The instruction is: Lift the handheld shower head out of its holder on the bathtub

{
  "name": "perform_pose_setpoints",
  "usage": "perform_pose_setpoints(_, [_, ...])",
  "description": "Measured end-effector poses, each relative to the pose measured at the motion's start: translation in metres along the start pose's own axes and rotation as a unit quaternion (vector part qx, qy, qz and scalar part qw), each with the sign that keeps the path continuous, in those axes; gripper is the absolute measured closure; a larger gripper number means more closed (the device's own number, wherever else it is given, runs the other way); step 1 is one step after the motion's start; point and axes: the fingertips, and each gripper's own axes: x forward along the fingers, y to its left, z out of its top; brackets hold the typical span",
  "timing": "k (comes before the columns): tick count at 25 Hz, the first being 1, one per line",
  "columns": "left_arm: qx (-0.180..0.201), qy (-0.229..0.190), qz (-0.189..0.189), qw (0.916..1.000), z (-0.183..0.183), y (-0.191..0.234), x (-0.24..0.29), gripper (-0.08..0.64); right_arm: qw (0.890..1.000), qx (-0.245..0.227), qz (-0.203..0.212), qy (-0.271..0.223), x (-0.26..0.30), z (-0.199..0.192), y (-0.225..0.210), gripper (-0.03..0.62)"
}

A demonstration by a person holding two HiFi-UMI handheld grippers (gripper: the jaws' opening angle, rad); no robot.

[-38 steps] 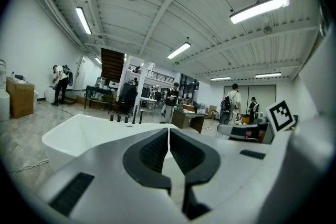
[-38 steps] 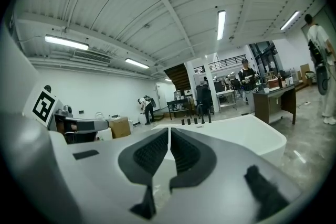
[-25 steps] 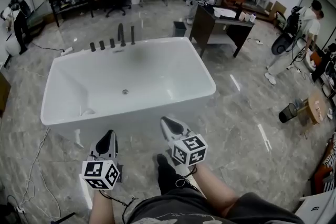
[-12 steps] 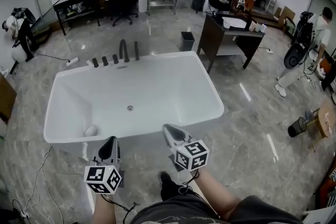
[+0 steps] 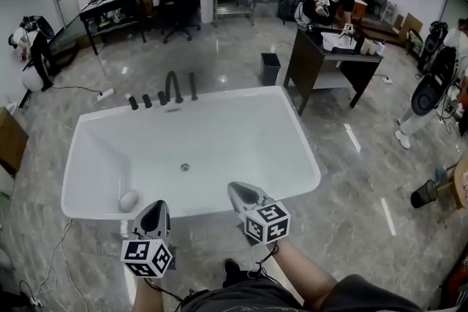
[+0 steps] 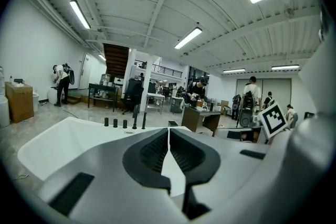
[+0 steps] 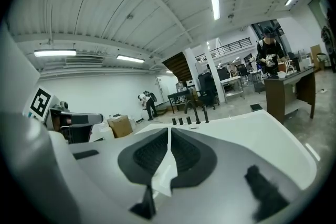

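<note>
A white bathtub (image 5: 88,190) fills the middle of the head view. Dark fittings stand in a row on its far rim: three knobs (image 5: 147,100), a curved spout (image 5: 173,88) and, at the right end, the slim upright handheld shower head (image 5: 193,86) in its holder. My left gripper (image 5: 156,207) and right gripper (image 5: 235,188) hover at the near rim, both shut and empty, far from the fittings. The left gripper view looks past the left gripper (image 6: 168,132) to the shower head (image 6: 144,120). Beyond the right gripper (image 7: 169,135), the right gripper view shows the shower head (image 7: 205,115).
A small pale round object (image 5: 129,199) lies inside the tub near the left front corner, and the drain (image 5: 185,167) is mid-floor. A dark desk (image 5: 322,58) and bin (image 5: 270,69) stand behind the tub on the right. Cables (image 5: 44,259) trail over the floor on the left. People work at the back.
Both grippers have moved forward to the tub's near rim. The tub and its fittings now sit lower and closer in the head view. The jaws stayed shut.
</note>
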Motion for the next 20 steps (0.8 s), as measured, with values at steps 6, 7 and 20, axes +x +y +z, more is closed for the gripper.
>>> perform_pose_setpoints(6, [-0.004,0.004,0.016,0.9999,0.008,0.01,0.026,0.538,1.0,0.004,0.01,0.01,0.028,0.004,-0.017,0.561])
perform_pose_setpoints(7, [-0.004,0.004,0.017,0.9998,0.008,0.011,0.028,0.538,1.0,0.005,0.011,0.011,0.03,0.004,-0.018,0.561])
perform_pose_setpoints(20, [-0.005,0.0,0.004,1.0,0.026,0.044,0.087,0.538,1.0,0.005,-0.003,0.03,0.075,0.001,-0.039,0.561])
